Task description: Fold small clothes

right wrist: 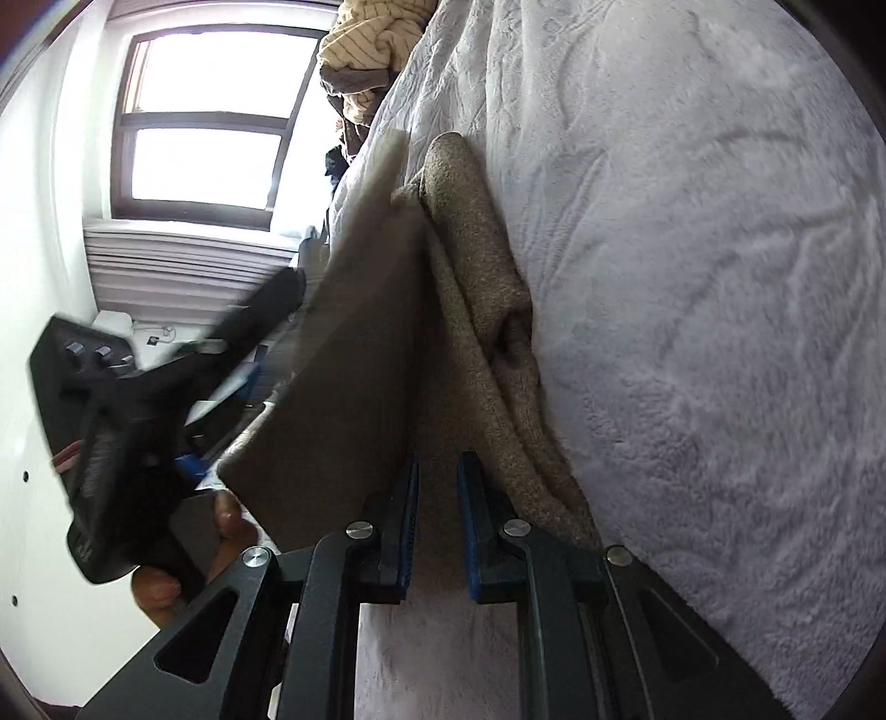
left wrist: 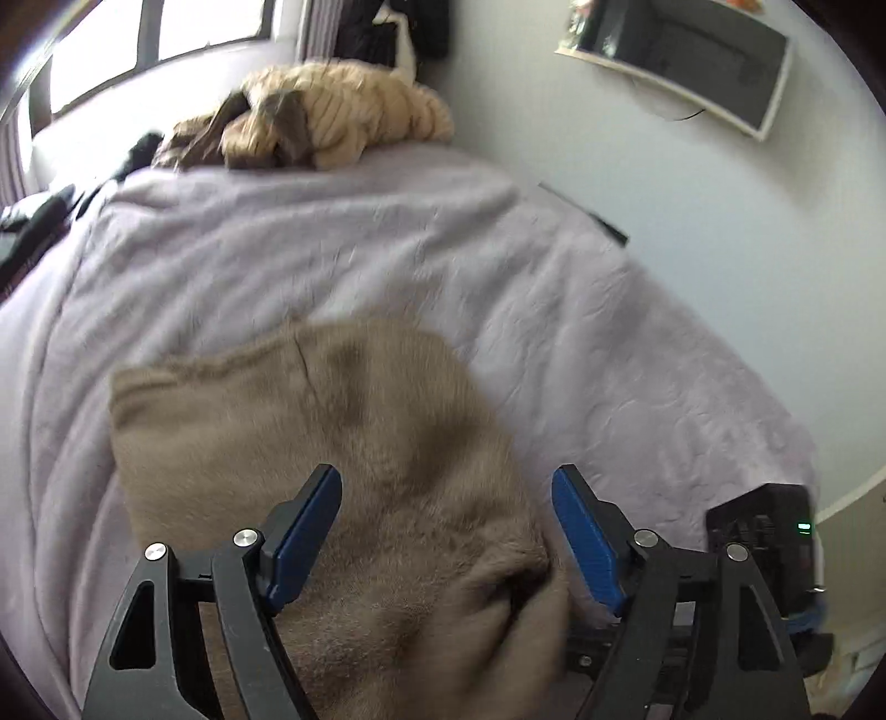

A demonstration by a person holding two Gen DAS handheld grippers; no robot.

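A small tan fleece garment lies on the lilac bedspread. My left gripper is open just above its near part, with one blue finger over the cloth and the other at its right edge. In the right wrist view the same garment is partly lifted, and a flap stands up from the bed. My right gripper is nearly shut on a fold of this garment at its near edge. The left gripper's body shows at left, held by a hand.
A heap of beige and brown clothes sits at the far end of the bed, and it also shows in the right wrist view. Dark clothes lie at the left. A window and a wall-mounted screen are beyond.
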